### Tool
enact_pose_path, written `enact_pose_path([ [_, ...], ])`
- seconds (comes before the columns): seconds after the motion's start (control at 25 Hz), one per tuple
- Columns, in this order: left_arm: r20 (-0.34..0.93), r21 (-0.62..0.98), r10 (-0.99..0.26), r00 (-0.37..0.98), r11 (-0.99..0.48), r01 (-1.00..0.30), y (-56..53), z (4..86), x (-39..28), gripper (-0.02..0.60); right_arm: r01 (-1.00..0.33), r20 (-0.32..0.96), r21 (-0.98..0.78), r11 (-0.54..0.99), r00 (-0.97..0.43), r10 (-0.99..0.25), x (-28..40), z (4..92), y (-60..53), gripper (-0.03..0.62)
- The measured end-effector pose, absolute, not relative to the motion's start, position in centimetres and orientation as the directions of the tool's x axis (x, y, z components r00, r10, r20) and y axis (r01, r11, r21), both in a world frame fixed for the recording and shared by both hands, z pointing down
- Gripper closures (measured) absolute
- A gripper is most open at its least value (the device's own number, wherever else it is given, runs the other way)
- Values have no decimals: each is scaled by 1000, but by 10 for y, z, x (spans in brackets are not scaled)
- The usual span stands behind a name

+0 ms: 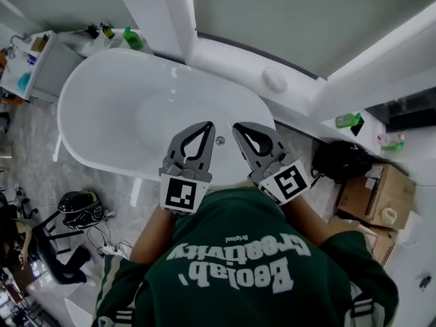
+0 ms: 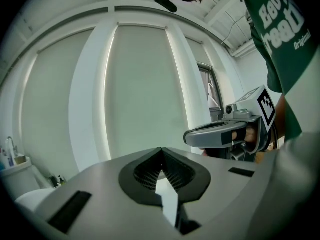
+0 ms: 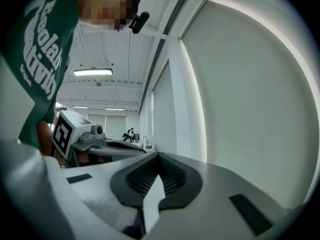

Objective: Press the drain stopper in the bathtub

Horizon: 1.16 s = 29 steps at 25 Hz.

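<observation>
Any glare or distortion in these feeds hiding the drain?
Head view: sharp; the white bathtub is washed out by glare, yet the drain stopper shows between the left gripper and right gripper. Both gripper views: strong fisheye bending, dark corners, bright backlit window, drain unseen.

Open and unobstructed inside the white oval bathtub (image 1: 102, 107), straight down to the small round metal drain stopper (image 1: 219, 140). Cluttered beyond the bathtub's far end by a green plastic bottle (image 1: 133, 39); walled along the bathtub's right side by a white ledge (image 1: 225, 60).

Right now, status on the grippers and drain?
Shut and empty: left gripper, right gripper, over tub. Between them, drain stopper, untouched. Nothing blocking.
</observation>
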<state>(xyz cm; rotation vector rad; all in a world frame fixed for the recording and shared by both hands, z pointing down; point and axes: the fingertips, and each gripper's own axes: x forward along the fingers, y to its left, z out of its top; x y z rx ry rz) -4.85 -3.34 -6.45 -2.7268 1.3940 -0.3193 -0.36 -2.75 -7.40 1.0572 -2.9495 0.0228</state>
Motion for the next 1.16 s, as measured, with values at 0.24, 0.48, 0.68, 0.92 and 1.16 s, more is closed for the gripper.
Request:
enact_pose_path([
  [0.24,123,-146,-809,575,-588,-796,-20,-77,-54,578,-614,-12,6,789,-789,-614,-16,-88,-11,583],
  [0.48,113,-158,-795,596,-607,-779,-12,-83,-55,577,-607,-12,19,795,-795,-606,-26,-90,-1,583],
  [0.68,116,-156,-787,606,-617,-771,-11,-82,-59,577,-614,11,22,789,-789,-614,-33,-87,3,583],
  [0.92,116,-154,-774,622,-633,-759,-11,-79,-62,577,-619,14,23,785,-785,-620,-41,-85,9,583],
  [1.16,102,-185,-776,622,-629,-755,-14,-82,-57,578,-616,20,40,786,-786,-617,-37,-86,8,583],
])
